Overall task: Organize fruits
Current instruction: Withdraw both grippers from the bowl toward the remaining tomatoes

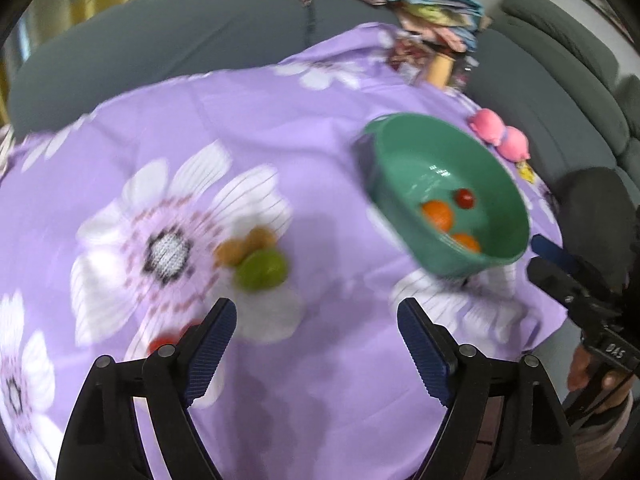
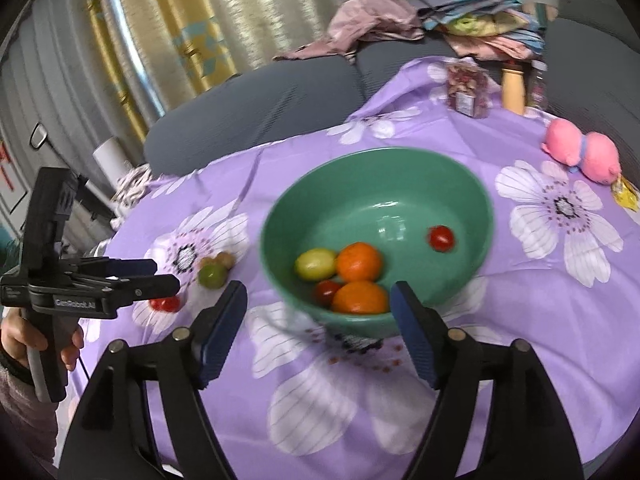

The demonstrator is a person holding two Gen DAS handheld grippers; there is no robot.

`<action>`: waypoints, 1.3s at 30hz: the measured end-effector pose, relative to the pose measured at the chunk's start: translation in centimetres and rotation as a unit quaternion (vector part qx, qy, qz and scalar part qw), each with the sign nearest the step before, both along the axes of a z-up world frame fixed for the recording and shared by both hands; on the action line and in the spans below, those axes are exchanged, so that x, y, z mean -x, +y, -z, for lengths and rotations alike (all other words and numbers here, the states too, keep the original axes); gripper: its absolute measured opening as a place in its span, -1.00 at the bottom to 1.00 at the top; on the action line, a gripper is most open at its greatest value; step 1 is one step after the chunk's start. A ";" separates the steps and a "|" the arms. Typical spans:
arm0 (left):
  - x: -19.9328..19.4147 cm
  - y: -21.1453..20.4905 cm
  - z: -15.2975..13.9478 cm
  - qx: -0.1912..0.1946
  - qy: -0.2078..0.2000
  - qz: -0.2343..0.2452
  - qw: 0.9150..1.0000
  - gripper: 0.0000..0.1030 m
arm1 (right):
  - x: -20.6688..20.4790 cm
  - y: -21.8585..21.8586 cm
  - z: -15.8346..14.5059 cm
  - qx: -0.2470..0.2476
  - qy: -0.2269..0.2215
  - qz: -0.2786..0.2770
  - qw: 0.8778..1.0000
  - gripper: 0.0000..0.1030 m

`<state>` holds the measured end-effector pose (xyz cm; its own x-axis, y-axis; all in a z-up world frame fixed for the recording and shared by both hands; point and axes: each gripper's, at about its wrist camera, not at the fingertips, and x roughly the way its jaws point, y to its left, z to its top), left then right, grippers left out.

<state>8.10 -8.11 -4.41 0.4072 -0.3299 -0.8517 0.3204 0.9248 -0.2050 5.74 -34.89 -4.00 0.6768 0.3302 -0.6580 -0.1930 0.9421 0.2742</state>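
the left gripper (image 1: 316, 344) is hanging over the purple flowered tabletop (image 1: 328, 184) with its jaws standing wide and nothing between them, and the loose fruit is lying just ahead of it and slightly toward its left finger: a green fruit (image 1: 262, 270) touching two small brownish ones (image 1: 244, 246) behind it, and a red tomato (image 1: 160, 344) half hidden beside the left finger. the right gripper (image 2: 320, 320) is also standing open and empty, pointing at the near rim of the green bowl (image 2: 376, 168), which is already holding two oranges (image 2: 358, 262), a yellow-green fruit (image 2: 316, 264) and two tomatoes (image 2: 441, 238). from the right wrist view the leftover fruit is sitting to the bowl's left, right under the left gripper's fingertips and well apart from the right one, so the left hand is plainly the nearer and looks the one to pick next (the green fruit seems the easiest target, being the biggest and lying closest to the line between the jaws). the bowl is lying to the right of that cluster, so any carry would be running rightward across the tabletop. the left view is blurred, so whether the fruits are touching the fingers i cannot tell.
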 end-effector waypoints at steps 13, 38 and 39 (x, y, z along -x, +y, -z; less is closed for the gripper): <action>3.2 5.6 1.4 0.002 0.015 -0.053 0.998 0.62 | 1.3 6.8 -0.3 0.033 0.010 -0.089 0.995 0.52; 4.9 8.3 1.7 0.023 0.007 -0.053 0.998 0.64 | 2.1 12.8 0.3 0.084 0.035 -0.137 0.986 0.69; 5.0 8.4 1.8 0.023 0.008 -0.053 0.998 0.64 | 2.1 12.9 0.3 0.084 0.035 -0.139 0.986 0.69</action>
